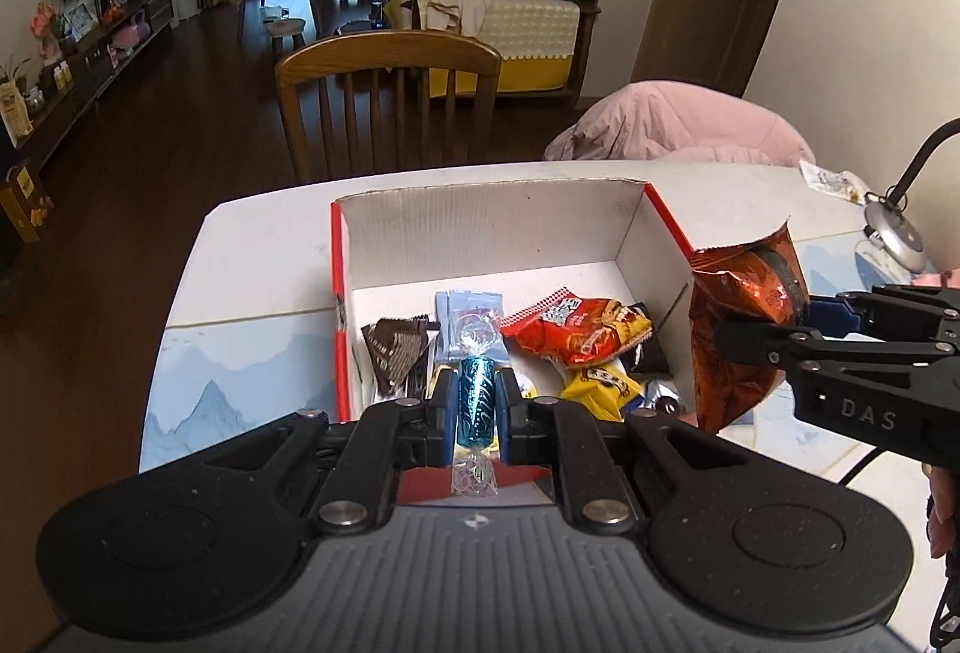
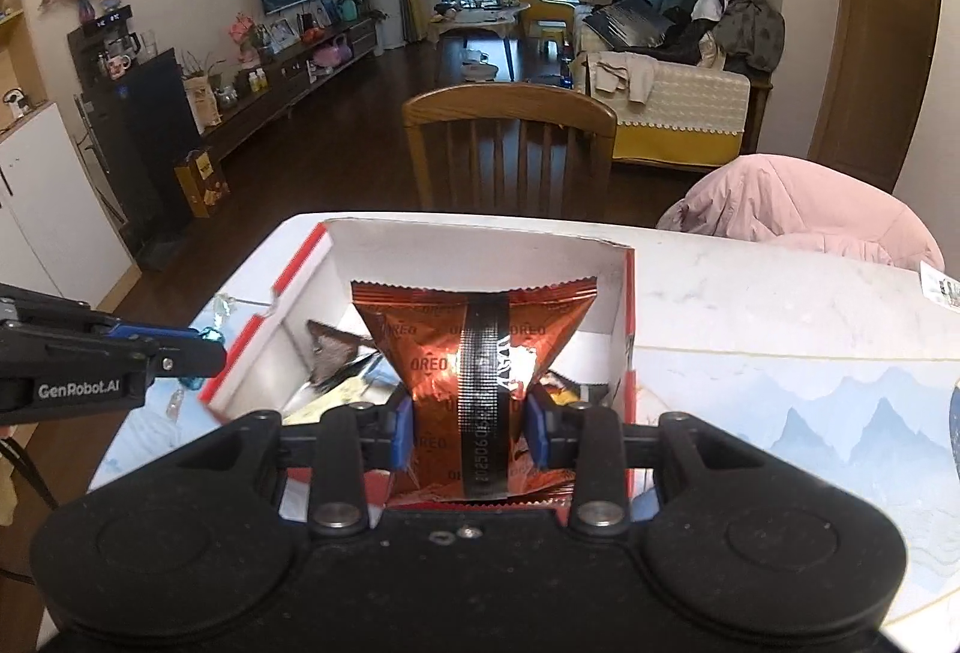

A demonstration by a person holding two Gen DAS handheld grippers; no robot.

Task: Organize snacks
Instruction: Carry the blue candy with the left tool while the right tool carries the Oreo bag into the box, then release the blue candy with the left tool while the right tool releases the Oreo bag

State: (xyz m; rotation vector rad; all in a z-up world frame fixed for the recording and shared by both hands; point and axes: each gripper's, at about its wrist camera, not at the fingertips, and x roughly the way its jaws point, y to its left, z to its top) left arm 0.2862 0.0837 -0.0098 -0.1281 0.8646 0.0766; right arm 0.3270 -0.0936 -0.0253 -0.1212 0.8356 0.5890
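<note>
Looking along the left gripper [image 1: 474, 401] in the left wrist view: jaws pressed together on a small teal foil-wrapped candy with clear twisted ends [image 1: 476, 401], held upright above the near wall of an open white cardboard box with red outer sides [image 1: 480, 227]. Inside the box, near its front: a dark brown triangular wrapper [image 1: 397, 350], a pale clear-windowed sachet [image 1: 468, 320], a red snack packet [image 1: 570, 332] and a yellow packet [image 1: 600, 383], all lying loose and overlapping. Standing on a white marble-look table [image 1: 258, 257], box close to the far edge, with a wooden chair [image 1: 387, 95] just beyond. At the right, the right gripper [image 1: 762, 317] reaching in from the side, pinching a copper-orange foil Oreo packet [image 1: 732, 329] beside the box's right wall. In the right wrist view: same packet [image 2: 474, 353] clamped at its waist between blue pads [image 2: 401, 428], crumpled inward there, hanging over the box [image 2: 618, 329]. At the left edge, the left gripper [image 2: 207, 350] with a glint of teal at its tip. Pink padded jacket [image 2: 798, 215] draped past the table's far right corner.
</note>
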